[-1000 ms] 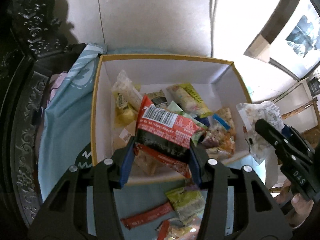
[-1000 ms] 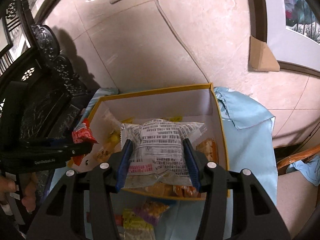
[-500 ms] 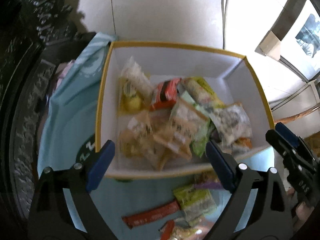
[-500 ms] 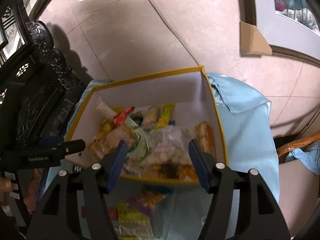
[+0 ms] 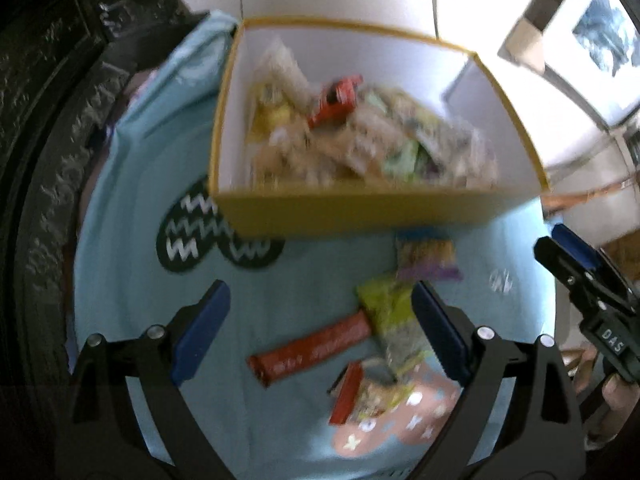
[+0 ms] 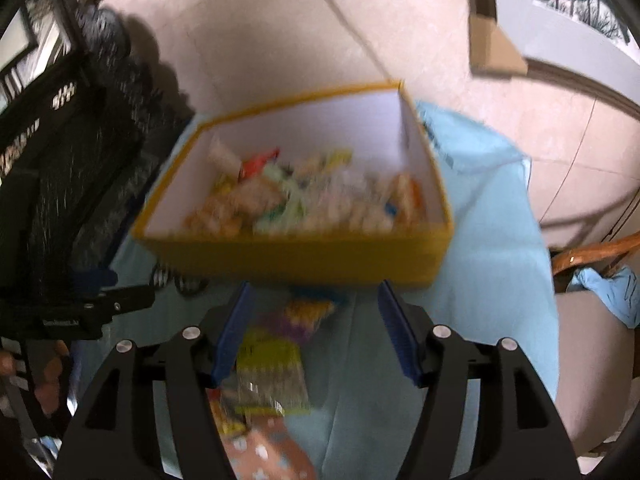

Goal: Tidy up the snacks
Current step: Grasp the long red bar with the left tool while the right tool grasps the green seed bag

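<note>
A yellow-rimmed box (image 5: pixel 360 210) (image 6: pixel 296 256) holds several snack packets, among them a red one (image 5: pixel 336 100). On the light blue cloth in front of it lie a long red bar (image 5: pixel 310 350), a green packet (image 5: pixel 390 312) (image 6: pixel 272 376), a purple and orange packet (image 5: pixel 426 258) (image 6: pixel 304 316) and a small red packet (image 5: pixel 346 394). My left gripper (image 5: pixel 320 332) is open and empty above the red bar. My right gripper (image 6: pixel 316 332) is open and empty above the green packet. The frames are blurred.
Dark carved wooden furniture (image 5: pixel 44 140) stands at the left. The tiled floor (image 6: pixel 280 40) lies beyond the box. A wooden chair with a blue cloth (image 6: pixel 608 280) is at the right. A pink patterned patch (image 5: pixel 400 420) marks the cloth near its front.
Both grippers opened and dropped their packets, the red one and the clear one, into the box. Both have since drawn back toward the loose snacks on the cloth.
</note>
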### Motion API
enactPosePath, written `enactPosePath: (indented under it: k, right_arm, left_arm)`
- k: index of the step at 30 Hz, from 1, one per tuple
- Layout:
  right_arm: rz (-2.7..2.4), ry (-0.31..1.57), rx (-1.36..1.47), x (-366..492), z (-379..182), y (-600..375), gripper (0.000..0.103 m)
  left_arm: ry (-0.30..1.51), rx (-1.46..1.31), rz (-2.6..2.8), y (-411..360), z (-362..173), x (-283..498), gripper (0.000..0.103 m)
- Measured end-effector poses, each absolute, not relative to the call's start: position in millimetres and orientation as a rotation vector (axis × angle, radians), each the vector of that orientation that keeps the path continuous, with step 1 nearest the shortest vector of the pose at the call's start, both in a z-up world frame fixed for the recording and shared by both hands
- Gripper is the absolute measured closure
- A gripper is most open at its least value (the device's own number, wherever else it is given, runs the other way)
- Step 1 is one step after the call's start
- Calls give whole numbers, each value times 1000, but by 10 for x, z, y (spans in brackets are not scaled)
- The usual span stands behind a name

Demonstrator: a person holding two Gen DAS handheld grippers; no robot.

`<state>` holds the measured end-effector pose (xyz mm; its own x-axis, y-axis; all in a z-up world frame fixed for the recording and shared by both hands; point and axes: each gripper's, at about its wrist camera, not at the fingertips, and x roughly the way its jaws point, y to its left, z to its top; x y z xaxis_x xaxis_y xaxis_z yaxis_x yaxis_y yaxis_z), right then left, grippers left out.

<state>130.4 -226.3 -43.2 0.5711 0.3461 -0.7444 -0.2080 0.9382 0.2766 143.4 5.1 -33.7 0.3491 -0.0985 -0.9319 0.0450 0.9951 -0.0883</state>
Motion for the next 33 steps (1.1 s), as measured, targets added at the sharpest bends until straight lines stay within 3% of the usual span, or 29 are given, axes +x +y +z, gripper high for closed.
enactPosePath:
  k: [7, 11, 14, 18, 21, 31, 33]
  right_arm:
    - [344, 1019, 145, 1144, -801, -2161, 38]
    - [349, 1039, 146, 1145, -859, -2126, 38]
    - [361, 1057, 144, 1143, -921, -2060, 38]
    - [385, 1098, 119, 1143, -1044, -1907, 38]
    - [408, 1129, 91, 1143, -1165, -1727, 38]
    - [396, 1099, -182, 1208, -1455, -1081, 37]
    - [382, 1101, -196, 1221, -1446, -1082, 41]
  left_arm:
    - [1338, 58, -152, -21, -1012, 1166, 11]
    - [1397, 62, -173, 2, -1312, 1154, 21]
    - [1381, 116, -166, 6, -1421, 1183, 23]
    - [1373, 139, -166, 44, -1479, 1217, 43]
    - [1357, 128, -163, 98, -1434, 1220, 79]
    - [1374, 26, -136, 245, -1436, 1209, 79]
    - [1381, 11, -133, 234, -1415, 1217, 79]
